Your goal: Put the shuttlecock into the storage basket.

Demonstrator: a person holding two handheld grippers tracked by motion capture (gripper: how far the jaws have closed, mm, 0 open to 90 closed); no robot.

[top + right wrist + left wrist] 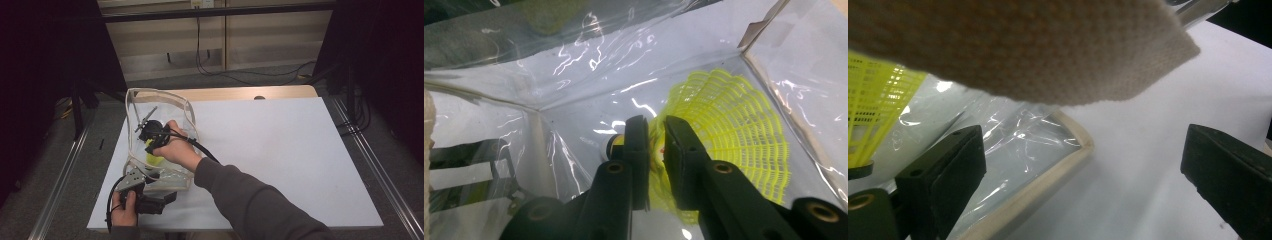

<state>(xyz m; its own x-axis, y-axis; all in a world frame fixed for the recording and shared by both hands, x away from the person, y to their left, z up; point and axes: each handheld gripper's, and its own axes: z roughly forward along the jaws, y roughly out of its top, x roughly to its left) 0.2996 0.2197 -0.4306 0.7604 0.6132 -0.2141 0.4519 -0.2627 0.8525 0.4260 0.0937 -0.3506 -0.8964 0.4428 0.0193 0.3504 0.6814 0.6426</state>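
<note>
Nearest the high camera, the person's grey sleeve (260, 200) crossed up from the bottom edge toward a clear plastic bag (186, 111) with cream trim, which stood on the white table (280, 150) near its left edge. That sleeve's hand reached into the bag's open top and carried the right gripper (152, 142) inside it, cable trailing back over the bag's near wall. In the right gripper view the right gripper (655, 145) had its two black jaws drawn nearly together, pinching the thin skirt of a yellow plastic shuttlecock (729, 135) close to its cork end; the mesh skirt fanned out beyond the jaws and sat inside the bag, against its clear walls. From above, the shuttlecock (153, 157) showed as a yellow patch low within the bag, just below the hand. Just outside the bag's near corner, the left gripper (167, 198) lay low on the table in the other hand. In the left gripper view the left gripper (1083, 165) stood with its jaws spread wide and nothing between them but bare table and the bag's trimmed lower edge (1068, 150); a woven cream band of the bag's rim (1048, 50) hung across the top, and the shuttlecock (873, 110) glowed through the plastic at the left
</note>
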